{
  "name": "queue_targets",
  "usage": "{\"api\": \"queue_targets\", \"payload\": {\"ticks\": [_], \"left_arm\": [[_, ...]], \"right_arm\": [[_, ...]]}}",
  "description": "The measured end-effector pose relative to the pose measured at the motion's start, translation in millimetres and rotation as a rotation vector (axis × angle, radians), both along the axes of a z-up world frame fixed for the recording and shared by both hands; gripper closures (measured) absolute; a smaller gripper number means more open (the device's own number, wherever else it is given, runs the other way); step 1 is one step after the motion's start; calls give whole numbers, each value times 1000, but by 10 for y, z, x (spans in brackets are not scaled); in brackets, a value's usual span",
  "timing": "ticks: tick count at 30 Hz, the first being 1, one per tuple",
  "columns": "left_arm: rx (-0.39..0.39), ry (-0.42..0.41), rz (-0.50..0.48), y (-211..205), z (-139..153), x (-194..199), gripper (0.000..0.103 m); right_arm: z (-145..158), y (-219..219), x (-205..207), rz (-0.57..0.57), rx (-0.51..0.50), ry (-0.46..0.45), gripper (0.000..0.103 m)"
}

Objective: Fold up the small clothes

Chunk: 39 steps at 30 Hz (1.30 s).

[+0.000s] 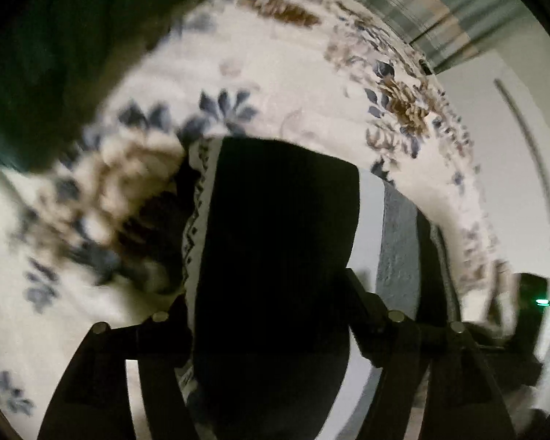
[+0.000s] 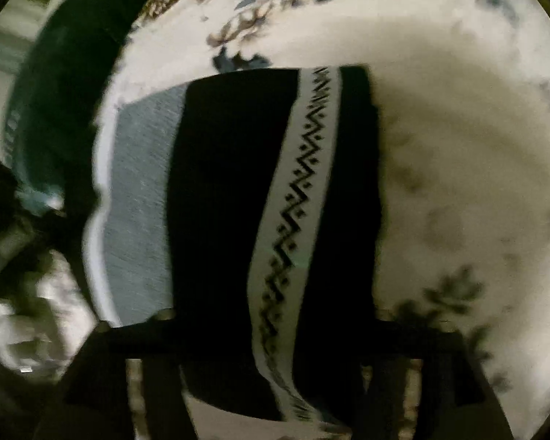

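Both views blurred. Small black garment (image 1: 275,242) with a white band carrying a black zigzag pattern (image 2: 300,198) and a grey panel (image 2: 143,198) at one side lies folded on a white bedspread with blue and brown flowers (image 1: 267,73). Left hand-held gripper (image 1: 271,315): fingers spread, one on each side of the garment, cloth between them; pad contact cannot be told. Right hand-held gripper (image 2: 271,330): fingers likewise spread, straddling the near end of the garment. Dark green cloth (image 2: 66,84) lies on the bedspread beside the garment.
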State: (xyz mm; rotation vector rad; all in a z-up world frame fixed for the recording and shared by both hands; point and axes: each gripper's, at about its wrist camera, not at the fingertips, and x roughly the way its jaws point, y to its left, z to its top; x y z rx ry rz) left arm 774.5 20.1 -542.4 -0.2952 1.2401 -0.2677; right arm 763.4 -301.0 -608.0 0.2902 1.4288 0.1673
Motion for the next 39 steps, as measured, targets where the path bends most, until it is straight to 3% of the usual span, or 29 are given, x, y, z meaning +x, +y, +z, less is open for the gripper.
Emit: {"api": "queue_targets", "payload": {"ticks": [1,3,6,9,13,18,29,39], "left_arm": [[63,-26,-6,-50,64,-59,13],[119,-60,-21,-137,154,-203,0],[183,-81,-13,-215,263,-423,0],[210,-102,2,-291,467,-648,0],[248,-134,2,-475,806,-859,0],[284,-195,29,-580,1445,-1334,0],[302,-316,59,-731,2853,-2511,0],[310,-440,57,-771,4066,-3653,0]], "right_arm": [[40,16,-64,6,-73,-20,18],[151,92,-197,2,-198,-54,0],[327,210,-374,-16,-324,-105,0],[546,243,-556,-72,-388,-151,0],[959,281,-814,-118,-422,-202,0],[1627,245,-1267,-130,-445,-253,0],[3437,326,-2581,-167,-497,-448,0],[4830,390,-3857,-196,-468,-584,0]]}}
